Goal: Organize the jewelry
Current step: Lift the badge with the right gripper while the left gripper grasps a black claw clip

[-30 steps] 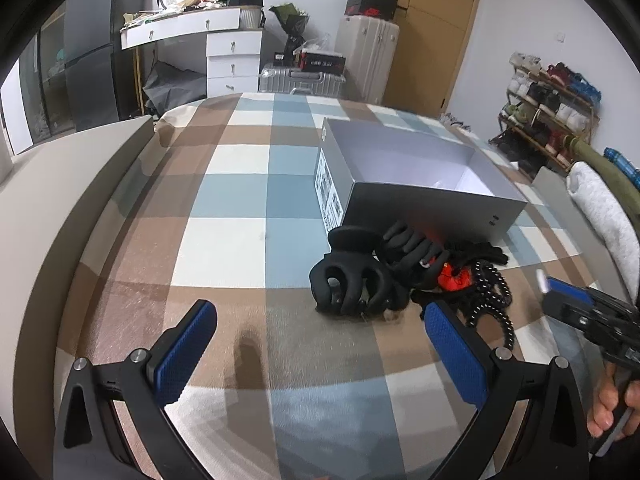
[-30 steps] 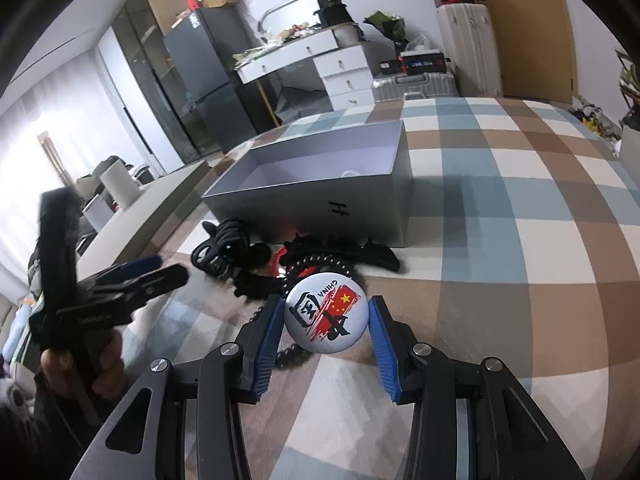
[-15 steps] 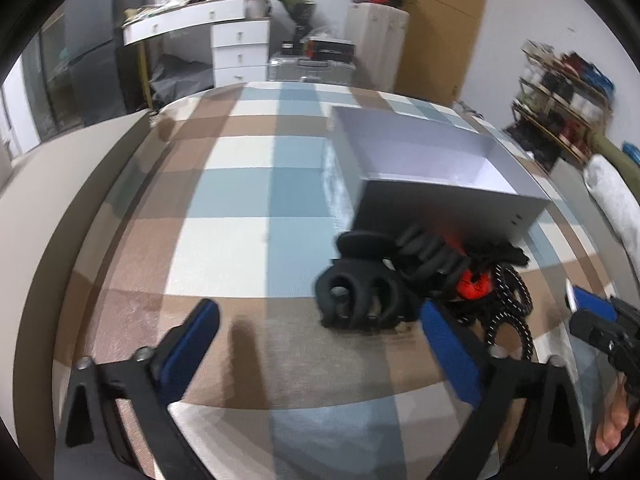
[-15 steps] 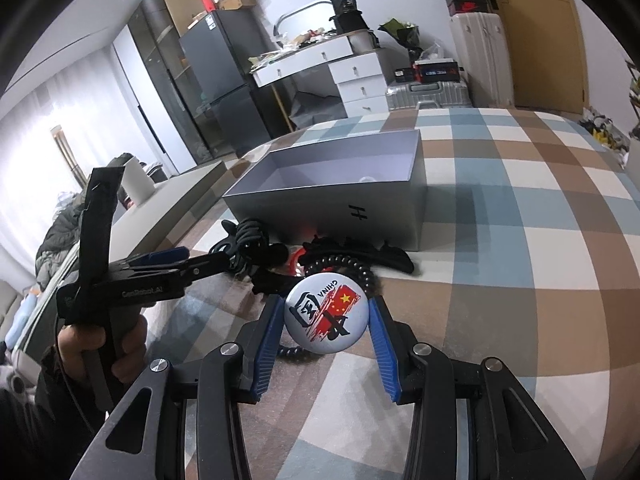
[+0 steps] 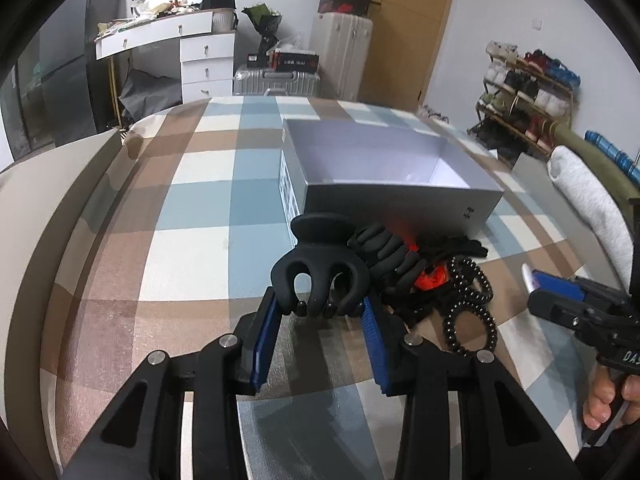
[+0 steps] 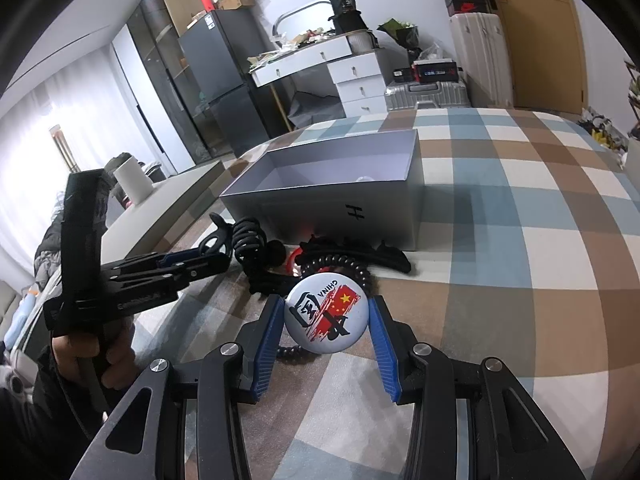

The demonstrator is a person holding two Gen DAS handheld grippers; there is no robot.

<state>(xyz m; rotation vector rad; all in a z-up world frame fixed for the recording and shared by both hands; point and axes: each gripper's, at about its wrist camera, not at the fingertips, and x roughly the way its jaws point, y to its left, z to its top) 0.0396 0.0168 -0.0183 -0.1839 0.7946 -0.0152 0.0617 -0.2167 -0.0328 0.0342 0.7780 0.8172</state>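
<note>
A black claw clip stands on the checked cloth at the near edge of a heap of black hair ties and a red piece. My left gripper is closing its jaws on the clip, and both blue pads touch its sides. A round white badge with a red flag print sits between the pads of my right gripper, which is shut on it and held above the heap. An open grey box stands just behind the heap. The left gripper shows in the right wrist view too.
The checked cloth covers a broad surface with room left of the box. A beige ledge runs along the left edge. A person's hand holds the left tool. Suitcases, a white desk and a shoe rack stand far behind.
The left jaws have gone from wide apart to closed in on the black claw clip. The right gripper has kept still with the badge in it.
</note>
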